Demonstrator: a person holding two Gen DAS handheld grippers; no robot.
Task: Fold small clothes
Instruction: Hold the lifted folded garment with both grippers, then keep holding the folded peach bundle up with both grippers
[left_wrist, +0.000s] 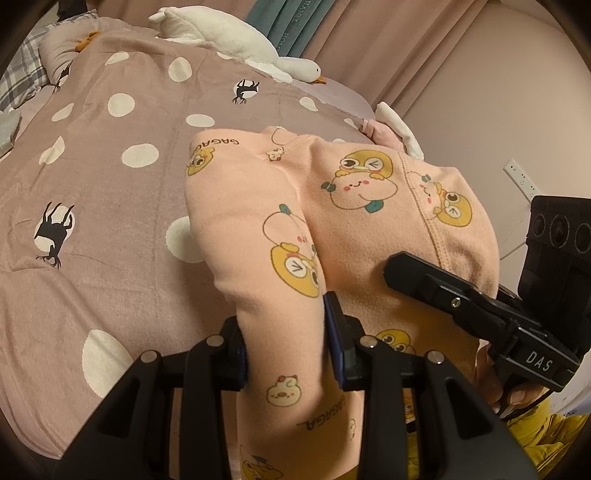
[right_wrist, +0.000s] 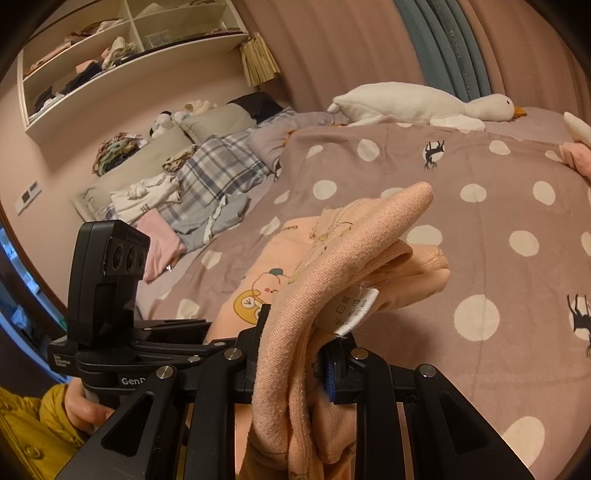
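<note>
While gripping garment (left_wrist: 332, 221): both level.

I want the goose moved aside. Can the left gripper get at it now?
Probably not yet: the left gripper is shut on the garment, and the goose lies at the bed's far edge.

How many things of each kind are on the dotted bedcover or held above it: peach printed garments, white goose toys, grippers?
Peach printed garment: 1, held by both grippers
White goose toy: 1, lying at the far edge of the bedcover
Grippers: 2, the left gripper and the right gripper
Total: 4
</note>
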